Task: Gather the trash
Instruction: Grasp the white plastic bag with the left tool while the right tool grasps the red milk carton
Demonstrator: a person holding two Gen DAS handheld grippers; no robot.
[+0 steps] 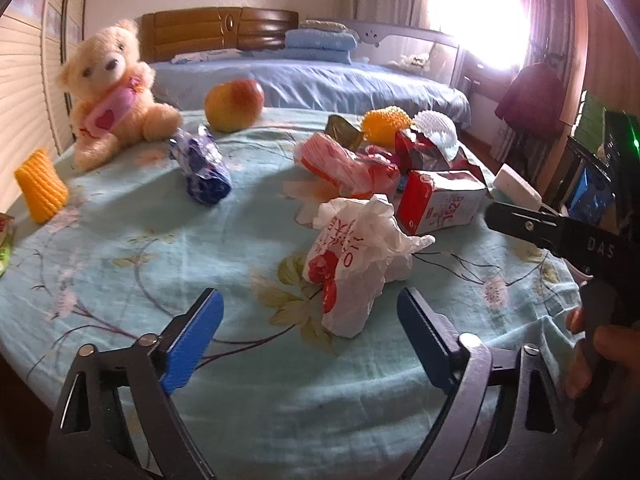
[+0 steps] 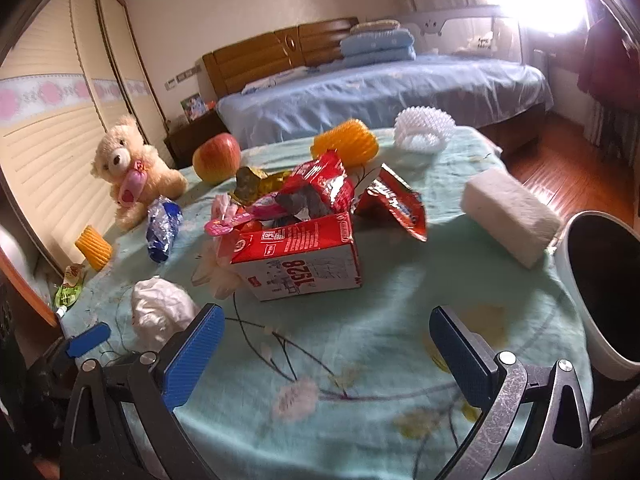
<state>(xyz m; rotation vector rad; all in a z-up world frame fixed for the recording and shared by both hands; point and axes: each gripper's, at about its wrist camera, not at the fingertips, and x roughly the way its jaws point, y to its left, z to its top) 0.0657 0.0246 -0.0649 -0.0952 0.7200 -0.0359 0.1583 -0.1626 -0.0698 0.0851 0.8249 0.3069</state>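
both grippers open over the littered table

the landmark is the red and white carton [image 2: 298, 258], lying on its side near the middle of the floral tablecloth [image 2: 360, 360].

the left gripper [image 1: 310, 334] has its blue pads spread wide, with nothing pressed between them; the crumpled white plastic bag [image 1: 356, 264] lies on the cloth just ahead of the gap, on the near side of the carton. the right gripper [image 2: 324, 350] is also wide apart and empty, over bare cloth in front of the carton.

behind the carton are piled red snack wrappers [image 2: 320, 184], with an orange foam net [image 2: 346, 146] and a white foam net [image 2: 424, 130] further back. left of the carton lies a blue foil wrapper [image 2: 162, 228]; beyond that sit an apple [image 2: 216, 158] and a teddy bear [image 2: 132, 170]. right of the carton is a white sponge block [image 2: 508, 216], and past it a dark-lined bin [image 2: 604, 288] at the table's edge.
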